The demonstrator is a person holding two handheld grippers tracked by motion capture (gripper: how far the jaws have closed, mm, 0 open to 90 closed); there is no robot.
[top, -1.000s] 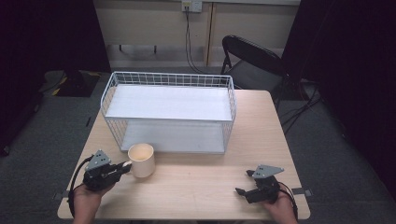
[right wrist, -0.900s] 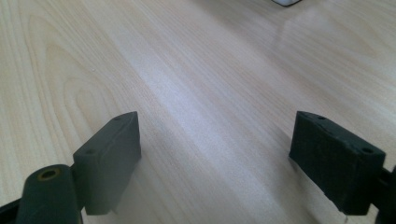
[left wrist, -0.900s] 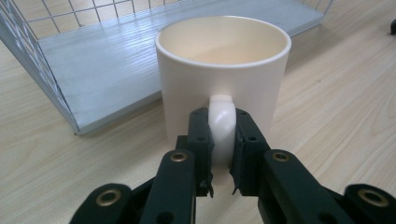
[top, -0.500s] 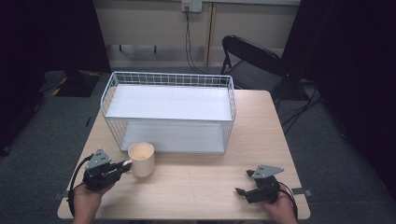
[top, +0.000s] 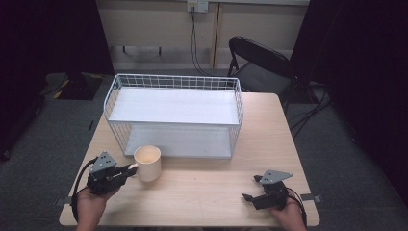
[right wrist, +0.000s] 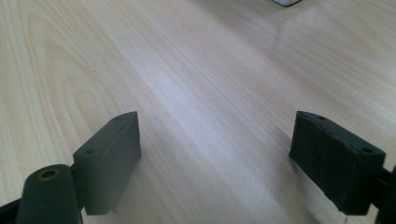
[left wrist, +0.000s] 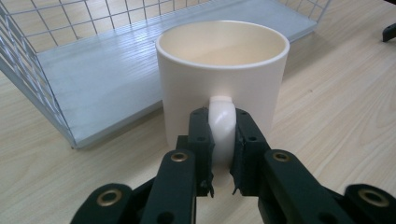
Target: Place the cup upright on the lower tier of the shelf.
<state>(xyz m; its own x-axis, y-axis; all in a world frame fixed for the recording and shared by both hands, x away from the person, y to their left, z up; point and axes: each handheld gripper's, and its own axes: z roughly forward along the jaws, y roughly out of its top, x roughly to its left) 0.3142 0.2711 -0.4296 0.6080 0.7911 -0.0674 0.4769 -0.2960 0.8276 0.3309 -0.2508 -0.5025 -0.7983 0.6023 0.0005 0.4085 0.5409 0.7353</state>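
A cream mug (top: 147,162) stands upright on the wooden table (top: 202,187), just in front of the white wire basket (top: 174,114). My left gripper (top: 129,168) is shut on the mug's handle (left wrist: 221,128); in the left gripper view both black pads press the handle from either side, and the mug (left wrist: 222,77) looks empty. At the table's front right, my right gripper (top: 249,189) rests low over the bare wood. In the right gripper view its jaws stand wide open with nothing between them (right wrist: 217,158).
The wire basket has a white shelf on top and a white floor below, with an open front facing the mug. A black folding chair (top: 262,62) stands behind the table's far right corner. Bare tabletop lies between the two grippers.
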